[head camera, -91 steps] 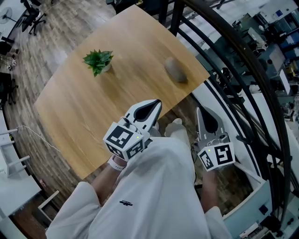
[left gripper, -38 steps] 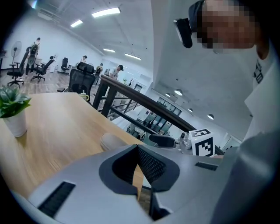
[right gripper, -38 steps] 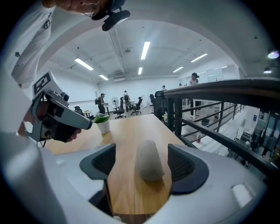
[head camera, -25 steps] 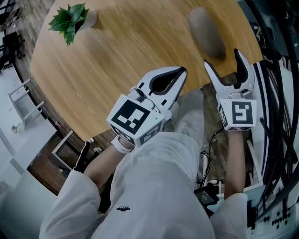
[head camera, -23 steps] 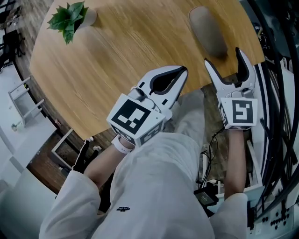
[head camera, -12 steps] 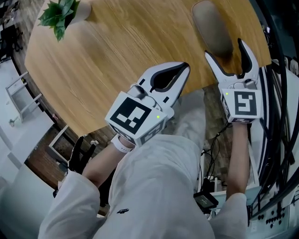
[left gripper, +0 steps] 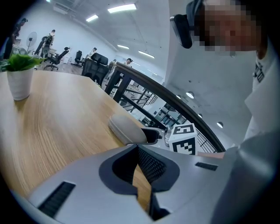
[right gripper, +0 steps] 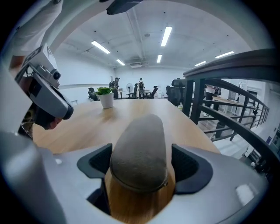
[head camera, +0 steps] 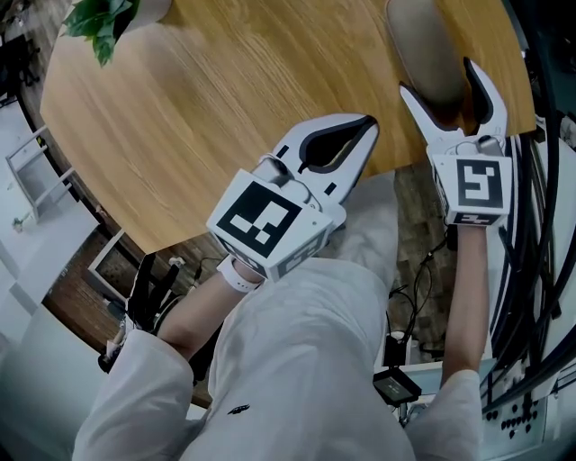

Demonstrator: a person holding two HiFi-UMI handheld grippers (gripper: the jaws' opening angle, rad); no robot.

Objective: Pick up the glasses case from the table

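right tongs (head camera: 438,76): tilted down, just spread, astride glasses case (head camera: 418,40) | left tongs (head camera: 367,122): pressed together, tilted down

A small potted plant (head camera: 97,22) stood far off to the left; black cables (head camera: 526,270) hung on the right, near a dark railing (right gripper: 232,65).
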